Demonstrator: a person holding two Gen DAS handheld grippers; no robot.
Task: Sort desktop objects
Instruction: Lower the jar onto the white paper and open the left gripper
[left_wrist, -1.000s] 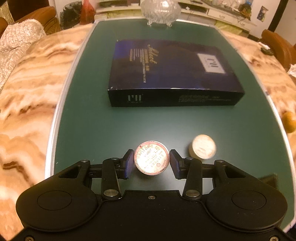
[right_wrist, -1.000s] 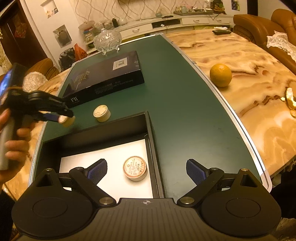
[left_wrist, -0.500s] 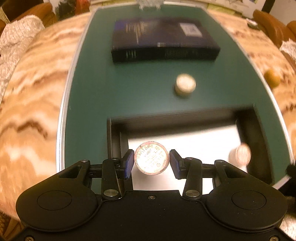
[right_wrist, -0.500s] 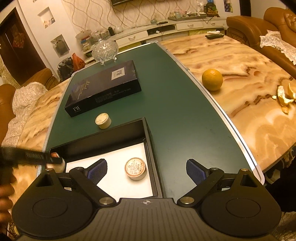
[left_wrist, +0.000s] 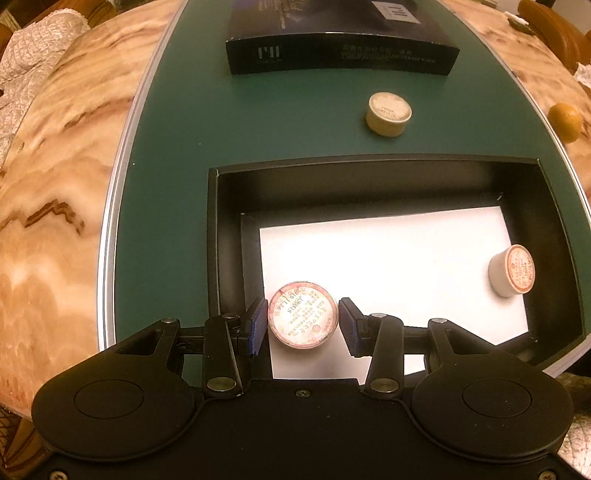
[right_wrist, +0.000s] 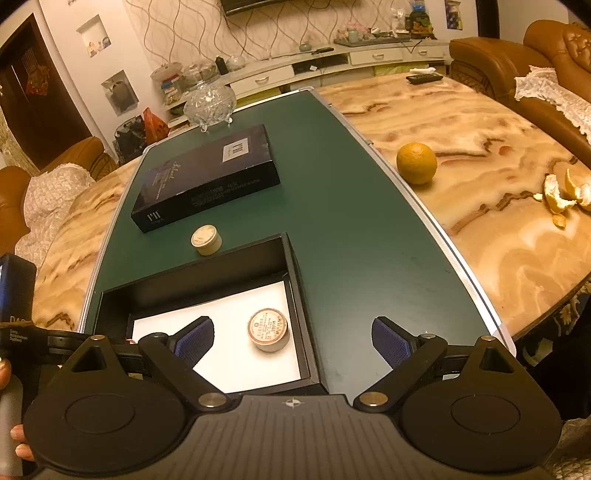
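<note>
My left gripper (left_wrist: 302, 325) is inside the open black box (left_wrist: 369, 164), at its left end. A round red-labelled tin (left_wrist: 303, 314) stands between its fingers, with small gaps on both sides; the jaws have parted from it. A second red-labelled tin (left_wrist: 511, 270) stands at the box's right end; it also shows in the right wrist view (right_wrist: 267, 329). A cream-lidded tin (left_wrist: 389, 113) stands on the green mat beyond the box, also in the right wrist view (right_wrist: 206, 240). My right gripper (right_wrist: 291, 341) is wide open and empty above the box's near right corner (right_wrist: 295, 266).
A dark blue closed box (right_wrist: 210, 177) lies farther back on the green mat (right_wrist: 351, 221), with a glass bowl (right_wrist: 209, 101) behind it. An orange (right_wrist: 416, 163) and peel (right_wrist: 561, 195) lie on the marble table at right.
My left gripper carried the tin back from the mat and down into the box's left end, then its fingers opened slightly off the tin. The right gripper stayed open and nearly still.
</note>
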